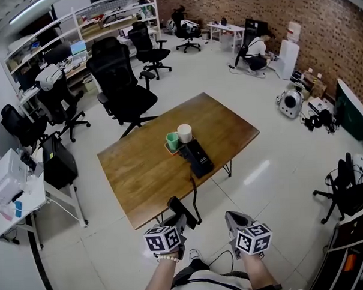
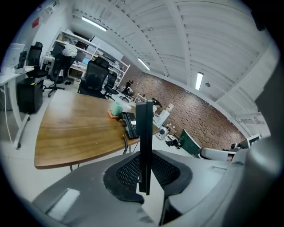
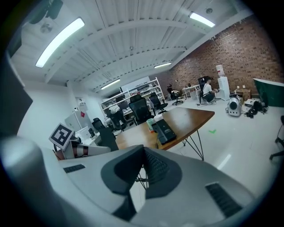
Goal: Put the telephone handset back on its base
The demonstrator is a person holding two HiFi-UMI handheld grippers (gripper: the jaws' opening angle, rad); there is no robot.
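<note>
Left gripper: my fingers are standing narrow and are pressing from both sides on the telephone handset, which is rising upright between the meshed pads as a thin black slab. In the head view I am holding this left gripper and the handset off the worktop, just in front of its near edge and above the floor. Right gripper: its fingers are lying together with nothing between them, and I am carrying it beside the left one, also short of the worktop. The telephone base is lying near the middle of the worktop, well apart from the handset. The cord is running from the base over the near edge down towards the handset. Containers: a green cup and a white cup are standing side by side, touching, on an orange mat just beyond the far end of the base; what they hold I cannot tell. Surroundings: a black office chair is standing at the far side of the worktop, and nothing is lying on the wood between the near edge and the base.
</note>
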